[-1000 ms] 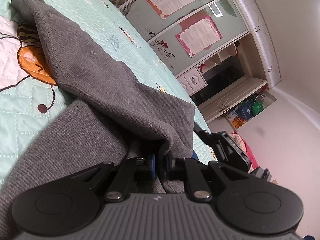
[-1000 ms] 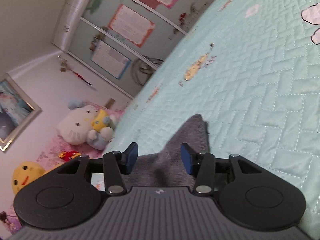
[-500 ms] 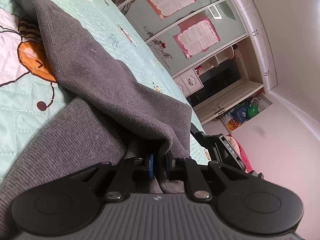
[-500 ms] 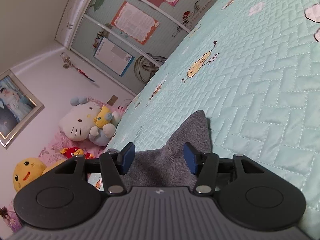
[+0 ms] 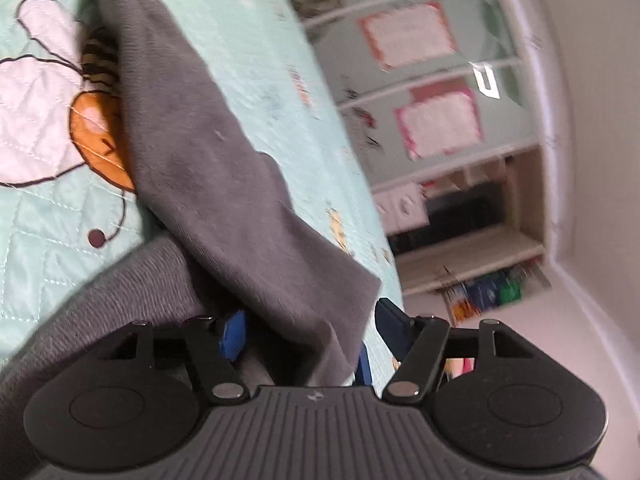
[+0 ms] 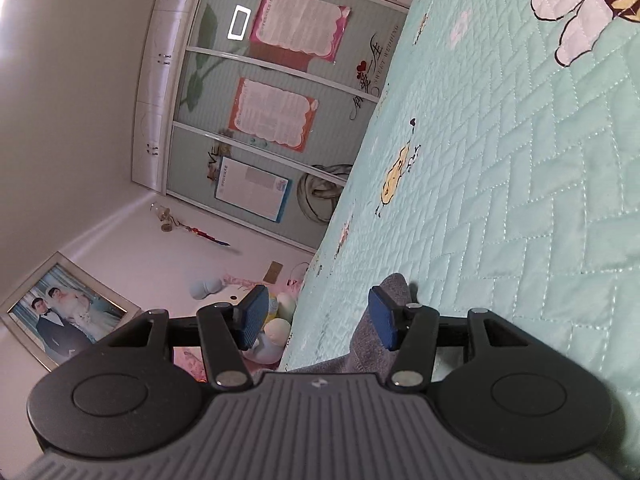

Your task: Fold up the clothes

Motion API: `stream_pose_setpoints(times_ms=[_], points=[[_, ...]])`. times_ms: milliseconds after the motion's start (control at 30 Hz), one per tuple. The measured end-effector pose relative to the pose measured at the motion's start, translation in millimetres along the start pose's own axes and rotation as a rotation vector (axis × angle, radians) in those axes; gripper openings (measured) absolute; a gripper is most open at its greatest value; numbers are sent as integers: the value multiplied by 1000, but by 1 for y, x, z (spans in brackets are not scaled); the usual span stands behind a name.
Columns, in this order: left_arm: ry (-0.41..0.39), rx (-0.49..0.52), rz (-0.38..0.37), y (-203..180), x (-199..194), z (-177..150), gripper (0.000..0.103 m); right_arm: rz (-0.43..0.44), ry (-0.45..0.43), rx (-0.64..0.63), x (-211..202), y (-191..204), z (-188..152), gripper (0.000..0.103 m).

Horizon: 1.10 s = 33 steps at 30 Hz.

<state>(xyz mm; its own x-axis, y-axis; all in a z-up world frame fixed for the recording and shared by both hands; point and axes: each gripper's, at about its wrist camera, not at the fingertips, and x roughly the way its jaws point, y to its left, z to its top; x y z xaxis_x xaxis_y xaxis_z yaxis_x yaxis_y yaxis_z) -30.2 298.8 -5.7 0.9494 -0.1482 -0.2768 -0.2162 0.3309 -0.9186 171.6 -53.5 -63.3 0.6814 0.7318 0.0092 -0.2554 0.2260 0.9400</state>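
My left tongs [image 5: 310, 330]: jaws wide apart, two blue pads showing. A fold of the grey garment [image 5: 208, 168] droops into the gap between them, but neither pad presses it; nothing gripped. View is motion-blurred.

One garment only, grey knit, lying on the bed [image 5: 48, 240], which has a mint quilted cover. From the left wrist it runs as one long strip away from the tongs toward the far corner, over part of one printed bee [image 5: 96, 136]. A second, ribbed layer of the same grey bunches lower left, under the strip.

My right tongs [image 6: 318, 318]: jaws also wide apart, two blue pads, holding nothing. One grey corner of the garment pokes up just beside the right-hand pad; I cannot tell if it touches.

Right wrist view: bed edge runs diagonally, one wardrobe [image 6: 256, 92] with three posters on its doors, one framed photo [image 6: 66, 308] on the wall.
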Motion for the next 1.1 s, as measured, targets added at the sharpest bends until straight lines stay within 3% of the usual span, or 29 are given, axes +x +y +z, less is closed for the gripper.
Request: stream_pose_setpoints(times_ms=[67,100,167,200,433,567,767,933,1000,1033,1067,1100], points=[[-19,-14,21,-2,2,2,64,-9,13,-13,2,1,0,56],[-24,-28,29,-1,4,4,54,-15,20,-21,3,2,0,56],[-29,-41,44,1,8,9,26,-24,30,-36,5,4,-1,56],[-41,-11,52,-1,8,10,5,-30,35,-42,6,4,-2,56],[-214,324,26,-37,-35,-5,3,-42,56,-101,9,14,-5,56],[-234,421,101,-27,-37,-17,3,-64,91,-159,15,22,-8,56],[-186,406,156,-9,-25,-15,3,-141,117,-227,25,29,-12,56],[-182,403,173,-4,-23,-15,3,-76,96,-246,22,44,-5,57],[-183,396,172,-2,-23,-15,3,-45,135,-224,29,38,-4,66],[-181,394,171,-2,-23,-15,4,-90,174,-220,37,30,-5,67],[-177,390,172,-1,-22,-14,4,-131,195,-218,41,24,-6,55],[-173,383,176,0,-20,-13,5,-135,190,-221,41,25,-5,59]])
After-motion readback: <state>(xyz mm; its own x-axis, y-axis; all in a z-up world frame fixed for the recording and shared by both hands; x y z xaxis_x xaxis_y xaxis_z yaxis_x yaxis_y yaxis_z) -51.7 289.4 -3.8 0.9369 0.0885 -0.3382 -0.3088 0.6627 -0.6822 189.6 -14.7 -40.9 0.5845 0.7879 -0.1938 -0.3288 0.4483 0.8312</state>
